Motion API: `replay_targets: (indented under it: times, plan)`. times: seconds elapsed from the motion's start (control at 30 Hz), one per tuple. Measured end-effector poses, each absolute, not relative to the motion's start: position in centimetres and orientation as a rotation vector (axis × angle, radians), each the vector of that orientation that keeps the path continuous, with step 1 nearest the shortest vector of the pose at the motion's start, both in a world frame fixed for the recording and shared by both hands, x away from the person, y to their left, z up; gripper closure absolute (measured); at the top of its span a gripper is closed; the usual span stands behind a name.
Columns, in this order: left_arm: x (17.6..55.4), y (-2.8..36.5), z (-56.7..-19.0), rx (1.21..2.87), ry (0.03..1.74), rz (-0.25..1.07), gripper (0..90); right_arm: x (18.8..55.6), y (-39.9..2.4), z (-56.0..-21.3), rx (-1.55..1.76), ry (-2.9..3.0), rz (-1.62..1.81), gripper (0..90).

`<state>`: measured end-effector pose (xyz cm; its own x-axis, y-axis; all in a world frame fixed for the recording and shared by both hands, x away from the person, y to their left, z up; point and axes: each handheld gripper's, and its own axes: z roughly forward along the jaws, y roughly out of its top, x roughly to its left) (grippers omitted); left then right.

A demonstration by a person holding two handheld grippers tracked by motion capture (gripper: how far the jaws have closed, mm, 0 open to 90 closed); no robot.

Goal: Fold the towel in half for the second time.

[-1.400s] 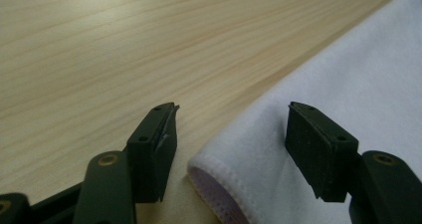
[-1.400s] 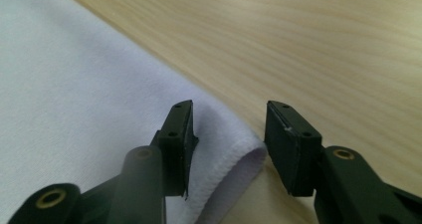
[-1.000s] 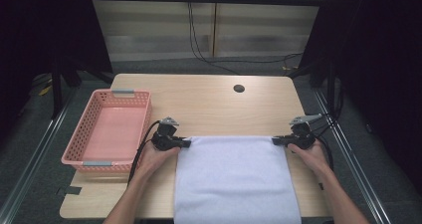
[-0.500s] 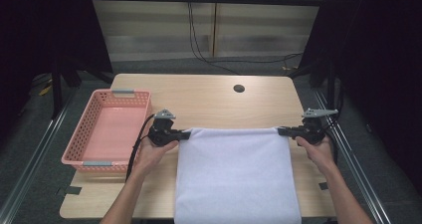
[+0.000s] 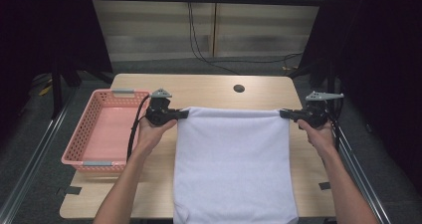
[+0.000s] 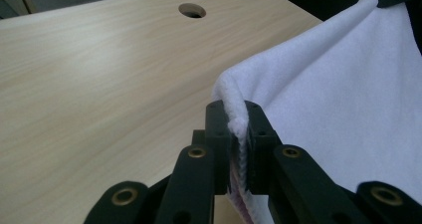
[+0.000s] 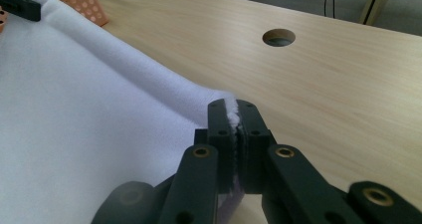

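We hold the white towel (image 5: 234,159) taut crosswise between our left hand-held gripper (image 5: 183,114) and right hand-held gripper (image 5: 284,113), each clamped on a far corner.

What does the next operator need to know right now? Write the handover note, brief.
Left tongs: shut on the far left corner of the white towel.
Right tongs: shut on the far right corner.
Towel: far edge pulled taut between the two tongs, lifted just off the table; the rest lies flat toward the person and hangs over the near edge.
Pink basket: empty, on the table's left side.
Done: both corners gripped, edge stretched straight.
Left: probably a fold, then perhaps into the basket. Keep both tongs shut and level so the edge stays taut.
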<state>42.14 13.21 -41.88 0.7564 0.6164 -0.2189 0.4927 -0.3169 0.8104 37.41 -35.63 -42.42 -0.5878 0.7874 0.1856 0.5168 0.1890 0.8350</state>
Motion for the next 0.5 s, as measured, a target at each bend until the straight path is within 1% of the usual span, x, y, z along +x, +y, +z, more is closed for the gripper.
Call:
replay_targets:
  times: [0.3,0.37,0.5]
  plan:
    - [44.2,12.8,-40.5,1.937,0.825,0.197,83.5,40.4,-35.9,-40.8,1.268,2.139,1.320,87.1]
    - [44.6,12.7,-39.9,1.902,0.800,0.195,83.3,41.0,-35.9,-40.2,1.268,2.140,1.292,87.1]
    - [44.7,12.5,-39.8,1.901,0.810,0.204,83.5,41.4,-35.7,-39.0,1.249,2.125,1.302,87.1]
